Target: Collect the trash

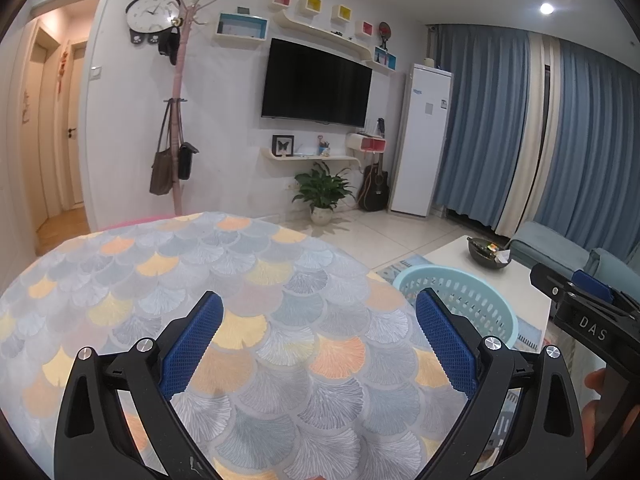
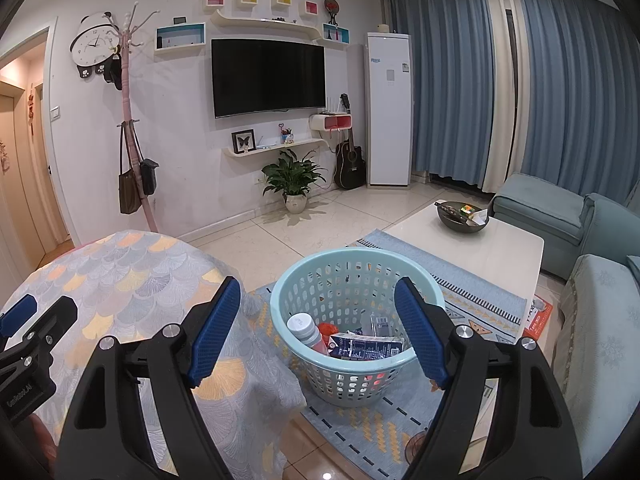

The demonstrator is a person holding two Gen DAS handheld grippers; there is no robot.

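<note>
I see the round surface (image 1: pixel 248 280) with its fan-patterned cloth filling most of the left wrist view, bare under the claw there. Beyond it stands a white coffee table (image 2: pixel 480 248) on a blue rug (image 2: pixel 380 420), carrying a dark bowl (image 2: pixel 460 222) of small items. The pale blue basket (image 2: pixel 352 280) sits on the rug just beside the cloth's hanging edge, between the surface and the coffee table. Inside it I note the collected trash: a white-capped bottle (image 2: pixel 306 330) leaning against the wall, a dark printed carton (image 2: pixel 366 348) lying flat, and red scraps I cannot identify. My left claw (image 1: pixel 318 344) stands apart, holding nothing. My right claw (image 2: pixel 320 340) is likewise spread, empty, above the basket.
</note>
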